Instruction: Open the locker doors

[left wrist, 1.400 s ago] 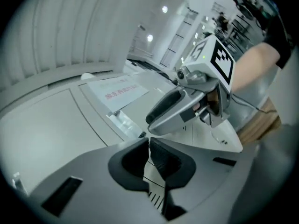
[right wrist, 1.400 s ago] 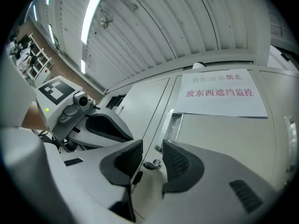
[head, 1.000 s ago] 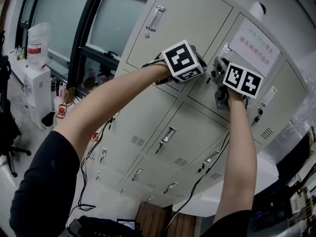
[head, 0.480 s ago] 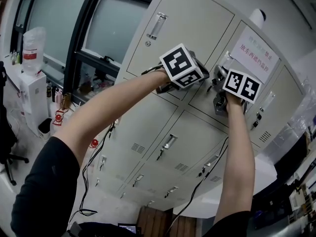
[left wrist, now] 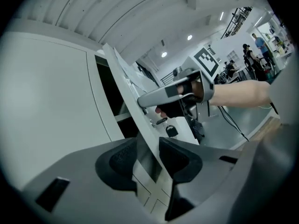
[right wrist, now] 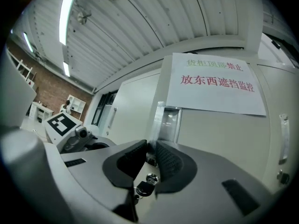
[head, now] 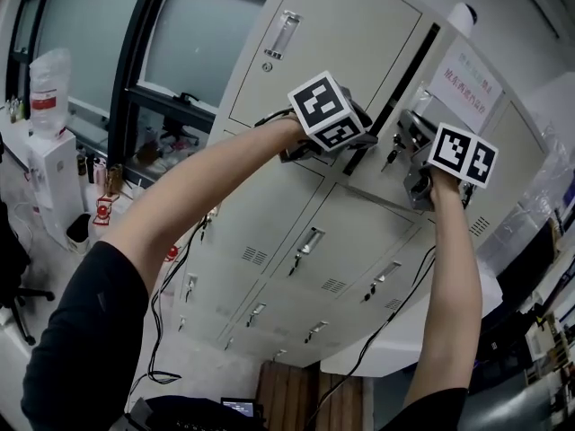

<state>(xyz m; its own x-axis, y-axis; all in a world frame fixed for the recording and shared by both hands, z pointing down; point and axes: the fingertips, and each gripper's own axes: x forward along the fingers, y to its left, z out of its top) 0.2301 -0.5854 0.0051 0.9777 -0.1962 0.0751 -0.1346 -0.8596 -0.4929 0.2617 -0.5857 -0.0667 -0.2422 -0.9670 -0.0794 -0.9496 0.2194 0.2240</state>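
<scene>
The left tongs [left wrist: 148,143], which have just been opening, stand apart astride the free edge of a grey locker door [right wrist: 224,141]. The thin steel runs between the pads with no clear squeeze. To the right, the right tongs [right wrist: 151,145] are pinched narrow on the lower lip of the door's recessed chrome handle [right wrist: 167,120], just above the lock [right wrist: 150,177], where a black-headed key [right wrist: 141,188] sits.

The door is the middle one of the top row and stands ajar. A dark gap [head: 395,88] shows along its left edge, between it and the closed neighbouring door [head: 332,34]. A white paper notice [right wrist: 215,85] with red and green print is stuck across its upper face. The lower lockers [head: 346,241] are all shut, so most of the job looks to lie ahead.

The weak point appears to be the right-hand grip. Only a thin lip is held, and a pull off the line of the door's swing could let it slip. That would send the panel back toward the frame with the left tongs in its path. The key, so close under the right tongs, could also snag. The door itself looks like light sheet metal, plain matt grey, smooth and likely slippery at the edge.
</scene>
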